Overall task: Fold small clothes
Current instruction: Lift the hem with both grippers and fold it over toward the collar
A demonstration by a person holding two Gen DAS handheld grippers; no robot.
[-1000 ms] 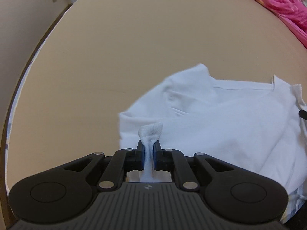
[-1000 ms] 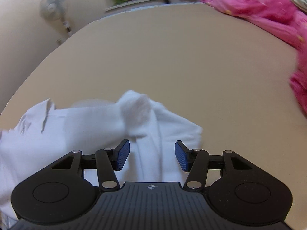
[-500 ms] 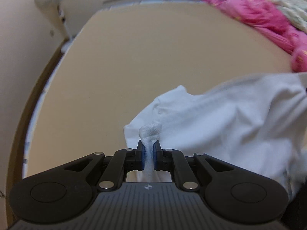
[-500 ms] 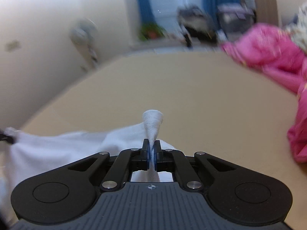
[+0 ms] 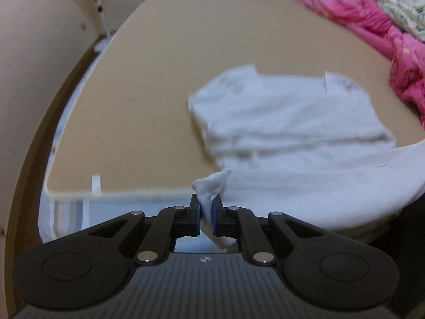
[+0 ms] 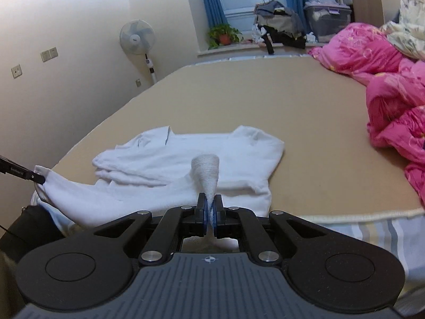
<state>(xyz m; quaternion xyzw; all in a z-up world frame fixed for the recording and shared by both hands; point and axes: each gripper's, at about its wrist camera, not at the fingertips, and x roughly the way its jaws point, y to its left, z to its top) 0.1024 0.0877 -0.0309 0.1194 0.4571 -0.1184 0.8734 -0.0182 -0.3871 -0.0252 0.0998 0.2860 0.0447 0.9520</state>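
Note:
A small white garment (image 5: 281, 111) (image 6: 186, 156) lies partly on the tan bed surface (image 5: 186, 53) (image 6: 305, 106). Its near edge is lifted and stretched between my two grippers, past the bed's front edge. My left gripper (image 5: 205, 207) is shut on one pinched corner of the white garment. My right gripper (image 6: 210, 208) is shut on the other corner, which sticks up in a cone between its pads. In the right wrist view the tip of my left gripper (image 6: 34, 176) shows at the far left, holding the cloth's corner. The far part of the garment rests bunched in folds on the bed.
A pink quilt (image 6: 393, 101) (image 5: 372, 21) is piled along the bed's right side. A striped sheet (image 6: 372, 231) hangs at the front edge. A standing fan (image 6: 136, 37) and a plant (image 6: 224, 34) stand beyond the bed by the wall.
My right gripper closed on the garment's corner. Both grippers then rose and drew back toward the bed's front edge, pulling the near edge of the garment off the surface.

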